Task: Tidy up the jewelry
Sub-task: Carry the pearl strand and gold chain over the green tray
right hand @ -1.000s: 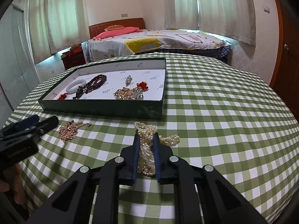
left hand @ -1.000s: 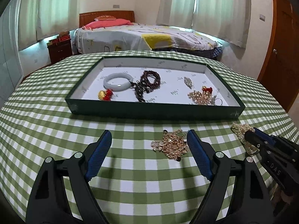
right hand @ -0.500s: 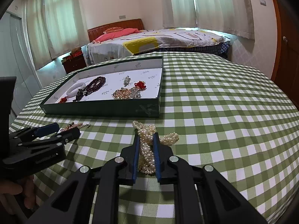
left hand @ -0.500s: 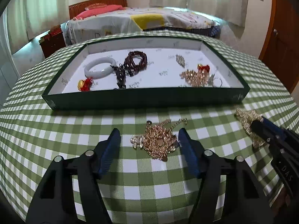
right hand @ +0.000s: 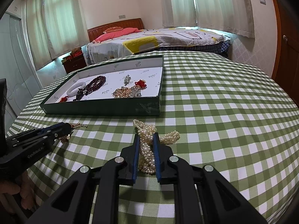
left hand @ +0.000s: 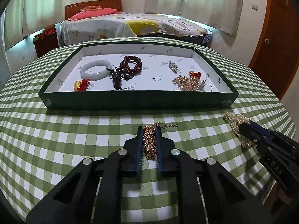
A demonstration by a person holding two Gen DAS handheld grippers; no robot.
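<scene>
Right tool (left hand: 244, 126), "DAS" lettering

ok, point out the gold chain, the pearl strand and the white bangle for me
gold chain (left hand: 149, 141), left wrist view, on the bunched links between the fingers.
pearl strand (right hand: 146, 149), right wrist view, on the twisted beads between the fingers.
white bangle (left hand: 96, 70), left wrist view, on its near rim, inside the tray.
</scene>
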